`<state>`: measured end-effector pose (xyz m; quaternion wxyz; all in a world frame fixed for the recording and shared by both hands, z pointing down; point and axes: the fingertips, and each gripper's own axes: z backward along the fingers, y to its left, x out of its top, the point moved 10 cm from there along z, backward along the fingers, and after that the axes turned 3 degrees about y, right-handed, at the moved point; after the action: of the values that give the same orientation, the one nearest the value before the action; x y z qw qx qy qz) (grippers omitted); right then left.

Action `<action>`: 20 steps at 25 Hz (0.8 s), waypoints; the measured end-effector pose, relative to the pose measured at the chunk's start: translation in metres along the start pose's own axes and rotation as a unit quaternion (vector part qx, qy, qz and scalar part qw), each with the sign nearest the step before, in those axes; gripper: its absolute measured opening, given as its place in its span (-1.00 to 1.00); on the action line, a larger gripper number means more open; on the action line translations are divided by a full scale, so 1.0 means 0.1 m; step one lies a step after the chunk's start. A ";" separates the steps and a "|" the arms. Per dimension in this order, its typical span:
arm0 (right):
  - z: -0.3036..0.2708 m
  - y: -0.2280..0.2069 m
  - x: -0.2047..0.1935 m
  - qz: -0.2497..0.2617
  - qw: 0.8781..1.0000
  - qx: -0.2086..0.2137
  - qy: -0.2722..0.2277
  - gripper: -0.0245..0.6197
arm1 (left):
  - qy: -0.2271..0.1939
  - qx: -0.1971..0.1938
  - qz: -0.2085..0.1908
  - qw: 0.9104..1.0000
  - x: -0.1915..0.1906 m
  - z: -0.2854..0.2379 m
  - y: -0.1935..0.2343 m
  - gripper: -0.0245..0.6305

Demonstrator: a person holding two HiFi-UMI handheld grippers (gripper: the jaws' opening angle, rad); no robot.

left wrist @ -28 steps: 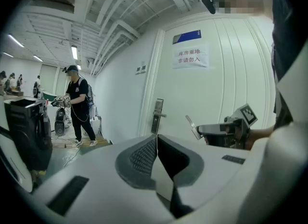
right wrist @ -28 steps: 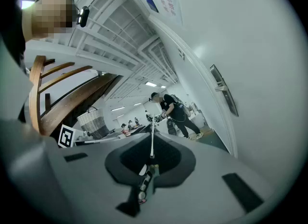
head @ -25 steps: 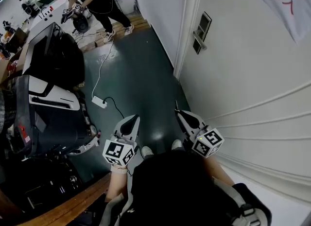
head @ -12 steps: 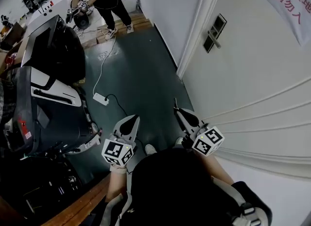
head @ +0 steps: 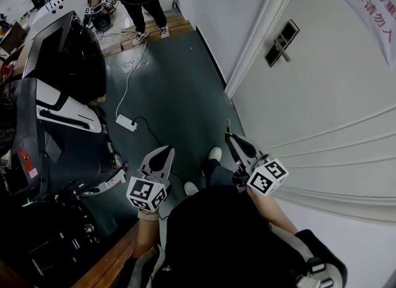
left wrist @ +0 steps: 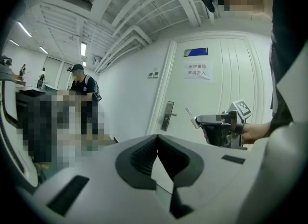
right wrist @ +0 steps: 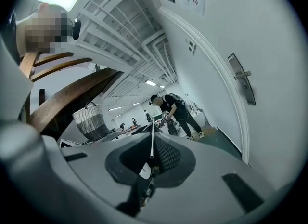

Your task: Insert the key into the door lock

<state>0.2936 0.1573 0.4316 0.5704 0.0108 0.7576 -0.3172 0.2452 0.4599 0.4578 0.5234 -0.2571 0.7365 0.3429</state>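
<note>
Key [right wrist: 152, 141], clamped between right gripper [head: 230, 137] tips

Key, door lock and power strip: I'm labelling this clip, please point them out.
key [right wrist: 152, 138]: right gripper view, its thin blade.
door lock [head: 286, 34]: head view, the dark plate.
power strip [head: 125, 122]: head view, its white body.

Head view steeply down, gripper views forward — all share door lock [head: 281, 43]
</note>
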 end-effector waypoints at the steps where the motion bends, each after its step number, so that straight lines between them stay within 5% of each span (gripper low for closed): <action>1: -0.05 -0.03 0.01 -0.003 1.000 0.000 0.000 -0.83 | 0.002 0.000 0.000 1.000 0.01 -0.03 0.03 -0.90; 20: -0.89 -1.49 0.87 -0.083 0.996 0.008 -0.043 -0.83 | 0.033 -0.018 -0.030 0.999 0.71 -1.86 0.55 -0.90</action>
<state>0.1311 0.0520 0.4389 0.5738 -0.0613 0.7284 -0.3694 0.0710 0.3491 0.4436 0.5037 -0.2998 0.7391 0.3318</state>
